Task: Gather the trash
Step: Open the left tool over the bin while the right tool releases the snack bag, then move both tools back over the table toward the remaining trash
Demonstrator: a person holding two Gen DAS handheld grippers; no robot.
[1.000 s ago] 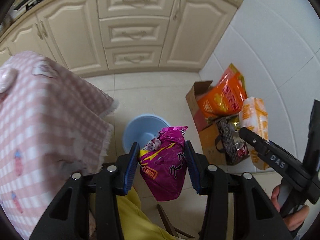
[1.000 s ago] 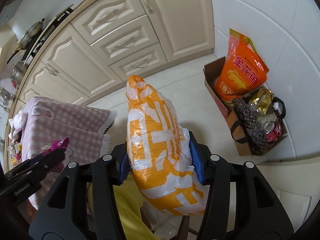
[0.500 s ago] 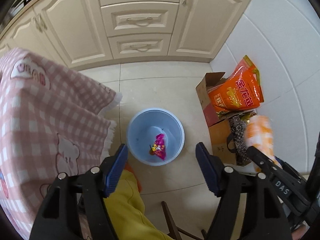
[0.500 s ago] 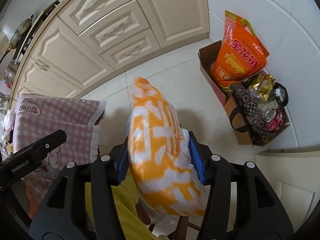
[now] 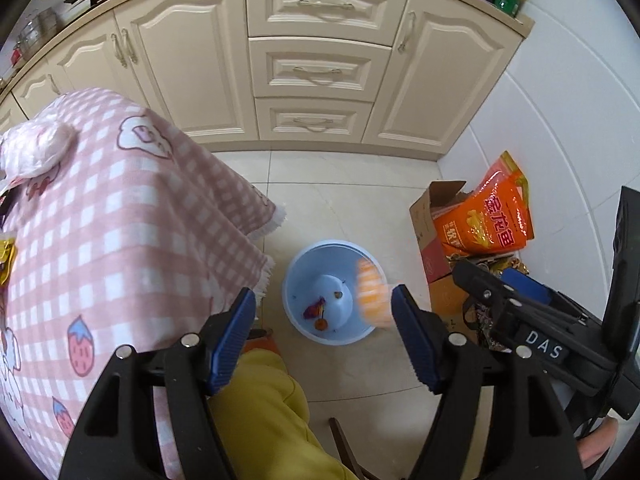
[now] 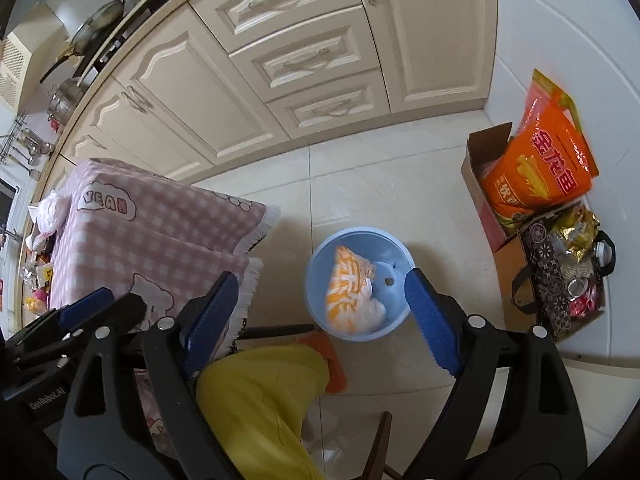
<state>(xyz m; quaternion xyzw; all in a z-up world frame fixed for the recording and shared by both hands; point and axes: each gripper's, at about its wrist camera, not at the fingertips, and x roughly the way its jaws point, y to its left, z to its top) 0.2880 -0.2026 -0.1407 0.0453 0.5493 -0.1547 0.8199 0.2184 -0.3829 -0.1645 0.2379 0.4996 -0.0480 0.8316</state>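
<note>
On the floor tiles stands a pale blue bin [image 5: 289, 300] [image 6: 360, 230]. My left gripper [image 5: 323, 291] hangs open above it with nothing between its fingers. A purple snack wrapper [image 5: 314, 307] lies on the bin's bottom. My right gripper [image 6: 321, 275] is also above the bin, its jaws opening with nothing between them. The orange and white plastic bag [image 6: 349, 289] is inside the bin; in the left wrist view the same bag [image 5: 372, 300] is a blur at the bin's right rim.
A table under a pink checked cloth [image 5: 120, 240] stands left of the bin, with a white bag [image 5: 36, 152] on it. A cardboard box with an orange pack [image 5: 488, 220] and a patterned bag [image 6: 560, 276] are at the right wall. Cream cabinets [image 5: 316, 72] stand behind. A person's yellow-clad leg [image 5: 260, 400] is below.
The left gripper opened and the purple wrapper fell into the bin. The right gripper then opened and the orange and white bag dropped into the bin. Both grippers shifted over the bin.
</note>
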